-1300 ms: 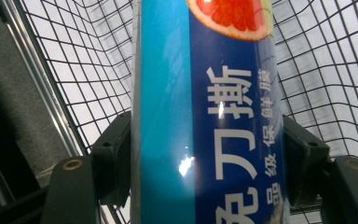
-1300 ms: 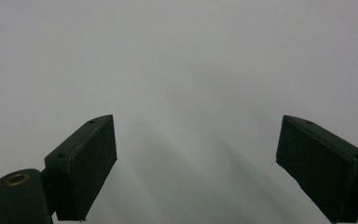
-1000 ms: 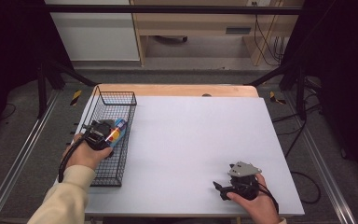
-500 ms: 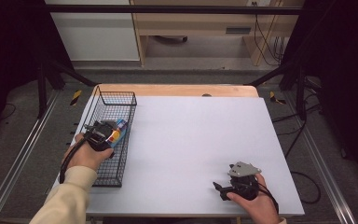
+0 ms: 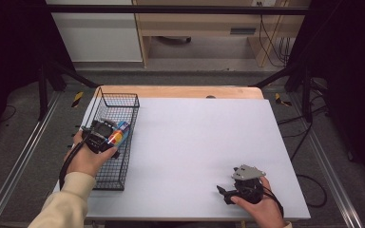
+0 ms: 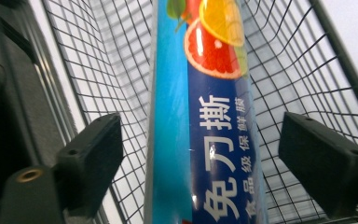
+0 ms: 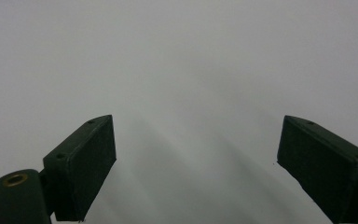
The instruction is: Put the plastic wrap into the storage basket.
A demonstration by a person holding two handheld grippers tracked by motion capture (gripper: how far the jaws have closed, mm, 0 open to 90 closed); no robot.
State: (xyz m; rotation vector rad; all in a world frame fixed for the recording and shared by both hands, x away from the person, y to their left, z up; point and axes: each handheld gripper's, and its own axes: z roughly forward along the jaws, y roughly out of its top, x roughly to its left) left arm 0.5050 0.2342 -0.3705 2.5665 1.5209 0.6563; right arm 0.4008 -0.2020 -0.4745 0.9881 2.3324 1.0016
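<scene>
A long blue box of cling film, printed with citrus slices and white Chinese characters, lies between the spread jaws of the left gripper, touching neither pad, running straight ahead of it. It sits inside the black wire basket, whose mesh surrounds that gripper.

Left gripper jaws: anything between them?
Yes: a blue cling-film box stands between the open left gripper jaws, touching neither, inside the wire basket, per left gripper view.

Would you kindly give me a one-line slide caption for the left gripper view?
Left tool open astride a blue box of cling film inside the black wire basket.
</scene>
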